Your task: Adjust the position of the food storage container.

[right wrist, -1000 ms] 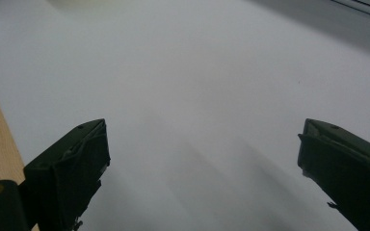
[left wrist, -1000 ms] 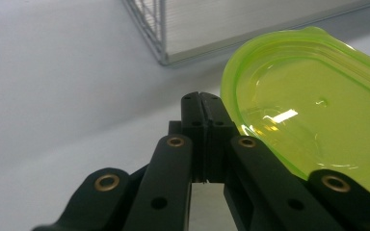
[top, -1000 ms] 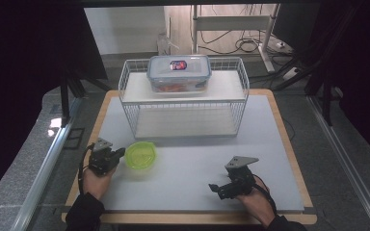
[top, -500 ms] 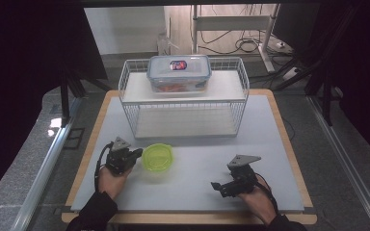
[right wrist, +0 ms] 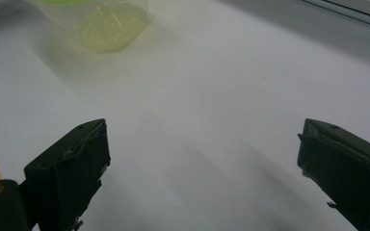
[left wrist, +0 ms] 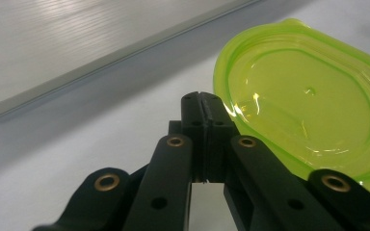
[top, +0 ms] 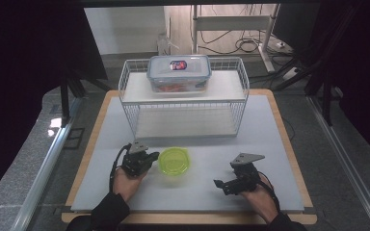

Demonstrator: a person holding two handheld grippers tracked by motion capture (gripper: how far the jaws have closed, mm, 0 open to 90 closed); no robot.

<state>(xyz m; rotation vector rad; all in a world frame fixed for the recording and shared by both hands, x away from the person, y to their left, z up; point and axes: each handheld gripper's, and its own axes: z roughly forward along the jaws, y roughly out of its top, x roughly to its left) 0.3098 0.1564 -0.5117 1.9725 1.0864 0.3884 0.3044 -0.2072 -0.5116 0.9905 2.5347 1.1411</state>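
Note:
A small round container with a lime-green lid [top: 174, 160] stands on the white mat [top: 197, 192], in front of the wire rack. My left gripper [top: 150, 159] lies just left of it, held low over the mat. In the left gripper view its jaws are pressed together with nothing between them, and my left gripper [left wrist: 203, 103] has its tips against the rim of the green lid [left wrist: 308, 106]. My right gripper [top: 220, 185] rests near the front right of the mat, pointing left. In its own view my right gripper [right wrist: 207, 168] is open over bare mat, with the container [right wrist: 111, 21] far off.
A white wire rack [top: 183, 103] with two shelves stands at the back of the mat. A clear lidded food box [top: 178, 73] sits on its top shelf. A wooden board [top: 289, 139] frames the mat.
My left hand and its gripper have moved to the right across the mat. The green-lidded container has slid to the right ahead of them. The right gripper has stayed put.

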